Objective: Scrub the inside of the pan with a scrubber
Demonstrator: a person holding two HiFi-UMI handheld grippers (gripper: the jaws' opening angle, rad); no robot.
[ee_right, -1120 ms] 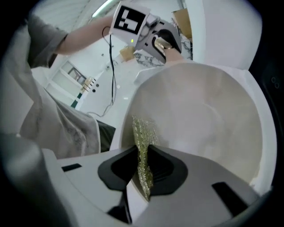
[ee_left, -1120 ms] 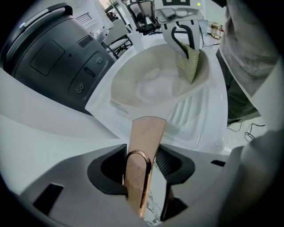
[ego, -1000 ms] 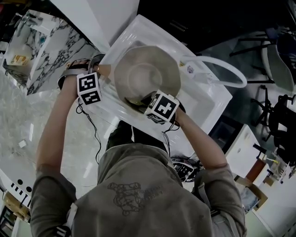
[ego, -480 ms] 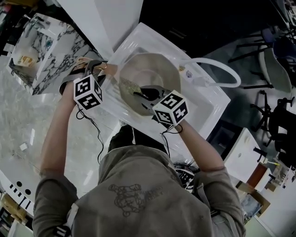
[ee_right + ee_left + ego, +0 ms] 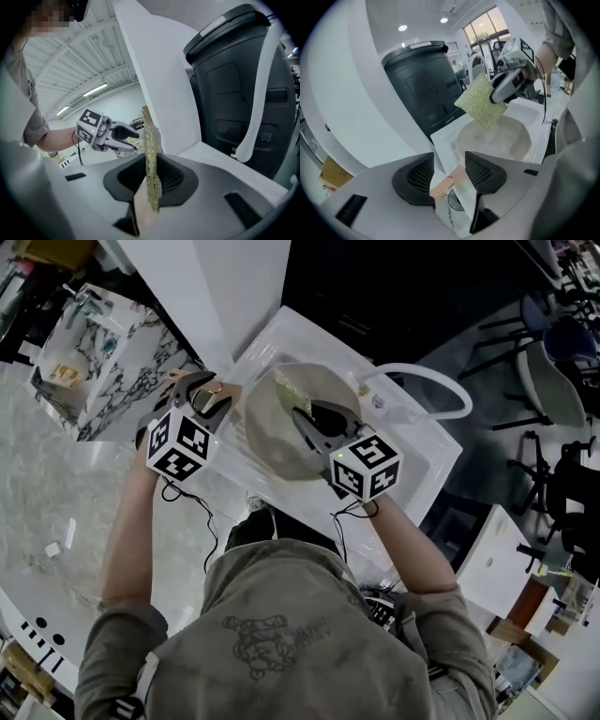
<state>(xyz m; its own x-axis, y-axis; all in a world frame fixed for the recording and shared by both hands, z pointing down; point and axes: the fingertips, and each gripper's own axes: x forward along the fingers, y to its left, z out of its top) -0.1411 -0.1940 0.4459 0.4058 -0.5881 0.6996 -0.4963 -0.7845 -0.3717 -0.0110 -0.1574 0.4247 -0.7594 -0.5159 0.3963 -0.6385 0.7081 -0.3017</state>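
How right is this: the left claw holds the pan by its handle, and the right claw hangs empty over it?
Wrong in one point: the right claw is not empty; it grips a yellow-green scrubber, as the right gripper view shows. The left claw does hold the pan by its handle.

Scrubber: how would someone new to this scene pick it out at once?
In the white sink is a pale pan. Over its bowl, the right gripper pinches the scrubber: a thin, yellow-green, glittery mesh square, unlike the smooth pale things around it.

Dim, tilted head view; bright tool views, fisheye-warped with dark corners.
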